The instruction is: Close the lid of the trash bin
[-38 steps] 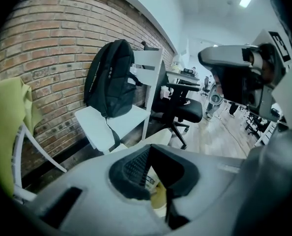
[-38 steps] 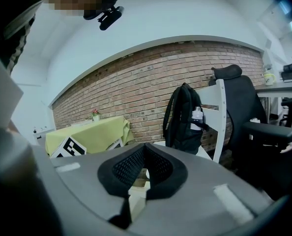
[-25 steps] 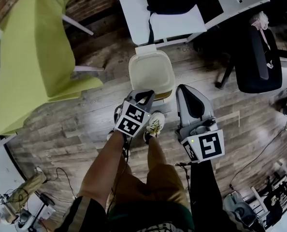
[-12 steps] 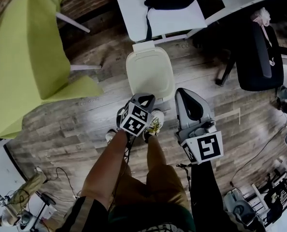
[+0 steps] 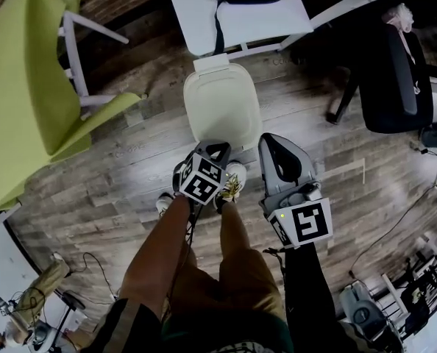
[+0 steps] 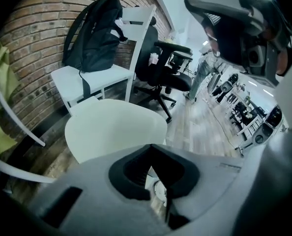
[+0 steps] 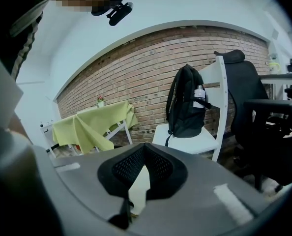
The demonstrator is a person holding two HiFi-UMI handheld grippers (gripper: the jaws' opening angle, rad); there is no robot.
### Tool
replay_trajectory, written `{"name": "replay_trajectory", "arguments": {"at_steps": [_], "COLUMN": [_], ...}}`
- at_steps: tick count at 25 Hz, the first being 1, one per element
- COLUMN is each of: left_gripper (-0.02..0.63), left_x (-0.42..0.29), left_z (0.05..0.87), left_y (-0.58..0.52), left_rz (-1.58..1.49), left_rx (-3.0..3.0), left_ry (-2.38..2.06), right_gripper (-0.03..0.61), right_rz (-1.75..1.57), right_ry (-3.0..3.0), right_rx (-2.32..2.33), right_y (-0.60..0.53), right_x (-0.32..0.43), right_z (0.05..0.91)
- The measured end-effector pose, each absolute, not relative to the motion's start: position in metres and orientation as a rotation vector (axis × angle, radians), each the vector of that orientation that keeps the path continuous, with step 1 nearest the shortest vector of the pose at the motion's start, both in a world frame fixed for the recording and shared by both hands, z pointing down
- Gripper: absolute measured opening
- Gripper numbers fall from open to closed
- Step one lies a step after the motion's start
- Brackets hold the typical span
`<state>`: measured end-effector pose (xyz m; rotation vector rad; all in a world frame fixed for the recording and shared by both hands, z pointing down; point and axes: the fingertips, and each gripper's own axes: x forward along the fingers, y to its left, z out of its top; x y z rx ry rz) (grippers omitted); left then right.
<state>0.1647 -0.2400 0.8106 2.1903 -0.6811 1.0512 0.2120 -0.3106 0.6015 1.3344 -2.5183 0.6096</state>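
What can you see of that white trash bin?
The trash bin is a cream-white, plastic-looking tub with rounded corners, standing on the wooden floor before a white chair. Its lid lies flat, down over the opening, hinge tab toward the chair. The left hand-held gripper hovers by its front edge; contact unclear.

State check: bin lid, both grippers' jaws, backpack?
Trash bin lid: closed, lying flat.
Left gripper: jaws shut, empty.
Right gripper: jaws shut, empty.
Backpack: upright on the white chair seat.
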Motion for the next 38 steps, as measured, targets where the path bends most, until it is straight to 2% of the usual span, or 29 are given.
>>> {"name": "replay_trajectory", "arguments": {"at_steps": [22,30,38], "left_gripper": [0.008,0.009,0.008], "left_x": [0.168,0.170,0.170], "left_z": [0.855,0.882,0.881], "left_y": [-0.230,-0.228,-0.228], "left_rz": [1.176,1.344,1.300], "left_rx": [2.153,2.154,2.130], "left_ry": [-0.711,-0.690,-0.712], "right_gripper": [0.014,0.014,0.014], "right_rz": [0.640,0.639,0.650], "right_ry": [-2.488,-2.490,-2.487], "right_rx": [1.368,1.370,1.366], "right_y": [-0.304,-0.306,-0.302], "right_x": [0.234,0.234,0.231], "right_z": [0.618,0.619,0.622]}}
